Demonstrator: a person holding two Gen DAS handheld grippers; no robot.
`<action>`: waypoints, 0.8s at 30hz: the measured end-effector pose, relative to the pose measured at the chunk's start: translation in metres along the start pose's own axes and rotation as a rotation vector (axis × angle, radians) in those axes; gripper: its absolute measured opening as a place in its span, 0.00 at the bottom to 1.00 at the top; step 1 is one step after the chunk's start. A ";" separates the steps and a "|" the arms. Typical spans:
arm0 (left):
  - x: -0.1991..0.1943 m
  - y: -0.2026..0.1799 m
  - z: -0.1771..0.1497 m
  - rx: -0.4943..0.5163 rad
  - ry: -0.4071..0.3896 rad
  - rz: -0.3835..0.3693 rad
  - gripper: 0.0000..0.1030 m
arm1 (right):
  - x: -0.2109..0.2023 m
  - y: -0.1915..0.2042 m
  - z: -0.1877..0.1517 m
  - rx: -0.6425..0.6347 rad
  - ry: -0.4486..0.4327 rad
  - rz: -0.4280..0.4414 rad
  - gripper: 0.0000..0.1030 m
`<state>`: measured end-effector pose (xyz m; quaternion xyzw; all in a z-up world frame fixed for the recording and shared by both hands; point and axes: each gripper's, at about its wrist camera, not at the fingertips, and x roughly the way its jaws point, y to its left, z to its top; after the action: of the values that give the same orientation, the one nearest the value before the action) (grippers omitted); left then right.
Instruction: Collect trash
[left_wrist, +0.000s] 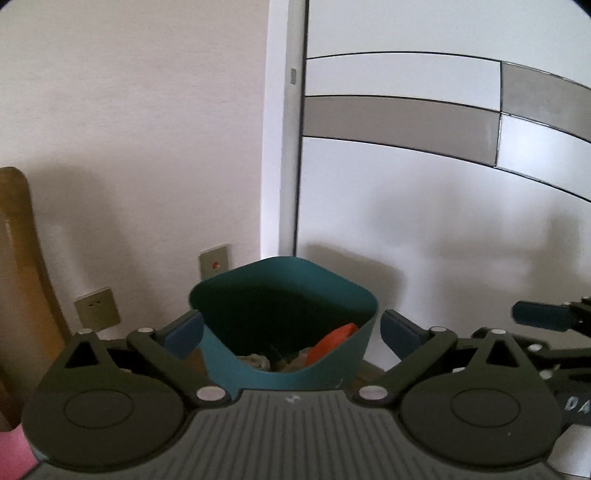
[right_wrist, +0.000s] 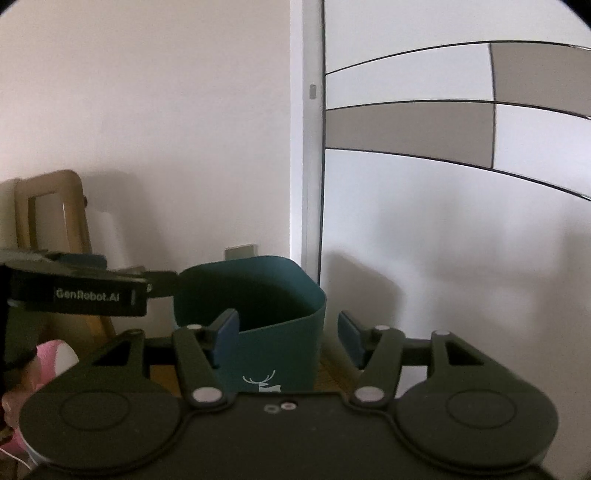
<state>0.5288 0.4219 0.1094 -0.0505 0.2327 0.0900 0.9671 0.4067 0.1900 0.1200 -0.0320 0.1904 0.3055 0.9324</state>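
In the right wrist view, white letters are reading "GenRobot.Ai" on the black side of the left gripper (right_wrist: 162, 284), which is coming in from the left edge just beside the teal bin (right_wrist: 273, 354). On the front wall of this bin a small white deer sign with antlers is showing, low down; no words are standing with it. In the left wrist view, pale letters "DA" are appearing on the dark body of the right gripper (left_wrist: 539, 314) at the right edge, and the rest of this word is being cut off by the frame. A tiny pale mark is sitting on the left gripper's ribbed grey body, too small for reading.
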 end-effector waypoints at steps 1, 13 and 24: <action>-0.003 0.000 -0.001 -0.003 -0.005 0.001 1.00 | -0.004 -0.001 -0.001 0.005 0.000 -0.001 0.58; -0.017 -0.005 -0.018 0.031 -0.014 0.038 1.00 | -0.012 0.002 -0.004 -0.021 -0.017 0.043 0.59; -0.031 -0.007 -0.023 0.033 -0.014 0.028 1.00 | -0.026 -0.009 -0.008 0.004 -0.034 0.040 0.59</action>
<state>0.4924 0.4074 0.1038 -0.0306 0.2278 0.1001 0.9681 0.3896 0.1670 0.1219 -0.0212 0.1756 0.3240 0.9294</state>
